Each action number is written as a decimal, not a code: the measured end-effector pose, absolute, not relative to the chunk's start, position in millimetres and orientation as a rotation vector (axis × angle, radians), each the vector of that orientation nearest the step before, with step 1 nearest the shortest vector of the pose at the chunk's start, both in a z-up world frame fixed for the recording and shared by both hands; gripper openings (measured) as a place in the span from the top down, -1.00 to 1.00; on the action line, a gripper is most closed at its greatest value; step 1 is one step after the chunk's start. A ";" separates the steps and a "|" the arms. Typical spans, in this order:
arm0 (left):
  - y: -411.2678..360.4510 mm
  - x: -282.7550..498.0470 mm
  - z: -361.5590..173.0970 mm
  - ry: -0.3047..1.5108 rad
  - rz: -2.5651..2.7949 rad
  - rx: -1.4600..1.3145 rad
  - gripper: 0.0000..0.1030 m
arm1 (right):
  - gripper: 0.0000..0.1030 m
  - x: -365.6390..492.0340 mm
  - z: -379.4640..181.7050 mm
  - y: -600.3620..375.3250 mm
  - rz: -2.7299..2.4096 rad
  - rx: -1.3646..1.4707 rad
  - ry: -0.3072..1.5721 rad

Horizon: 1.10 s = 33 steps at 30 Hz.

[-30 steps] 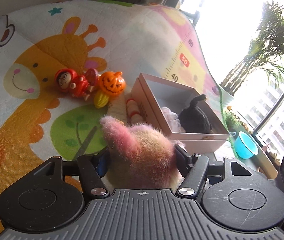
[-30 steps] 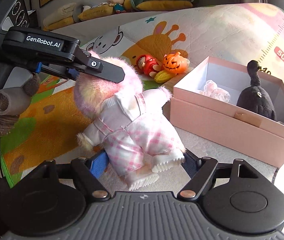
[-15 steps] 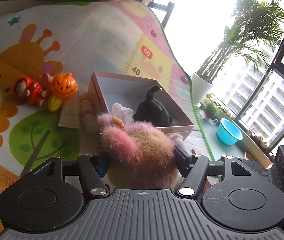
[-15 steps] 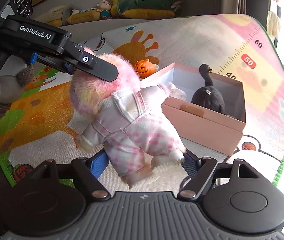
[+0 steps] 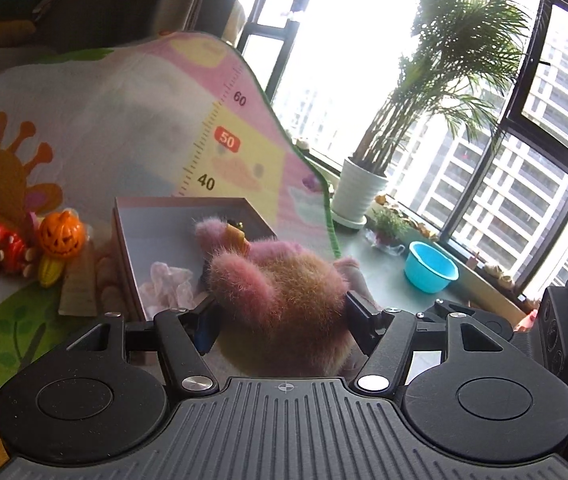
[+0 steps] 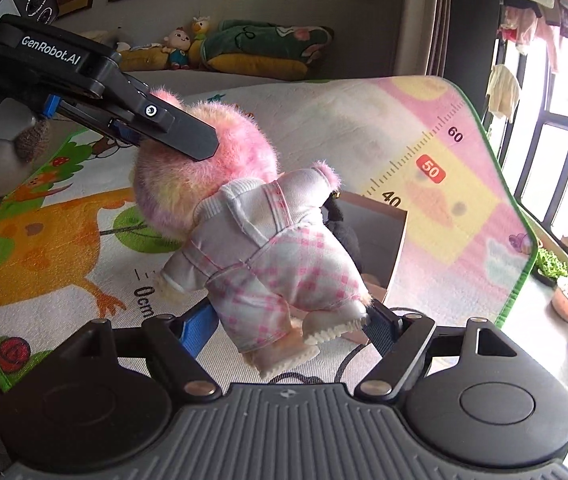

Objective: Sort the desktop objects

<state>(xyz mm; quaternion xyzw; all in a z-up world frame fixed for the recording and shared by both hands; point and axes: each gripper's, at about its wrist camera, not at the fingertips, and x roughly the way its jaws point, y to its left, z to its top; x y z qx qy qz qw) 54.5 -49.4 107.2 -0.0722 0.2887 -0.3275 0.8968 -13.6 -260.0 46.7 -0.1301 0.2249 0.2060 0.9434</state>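
Note:
A plush doll with a fluffy pink head and pink checked overalls hangs above the play mat, held at both ends. My left gripper is shut on its head; the same gripper shows from the side in the right wrist view. My right gripper is shut on the doll's legs. Just behind the doll stands an open pink box holding a pale pink toy and a black plush, which the doll largely hides.
An orange pumpkin, a red figure and a toy corn cob lie on the mat left of the box. Beyond the mat's right edge are a blue bowl, a potted palm and windows.
Both grippers have risen and swung right with the doll between them. The doll now hangs right in front of the box, covering the black plush.

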 end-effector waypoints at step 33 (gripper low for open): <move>-62.9 165.4 150.1 0.450 -0.542 -0.071 -0.35 | -0.52 137.6 86.6 -231.3 0.365 -0.687 0.256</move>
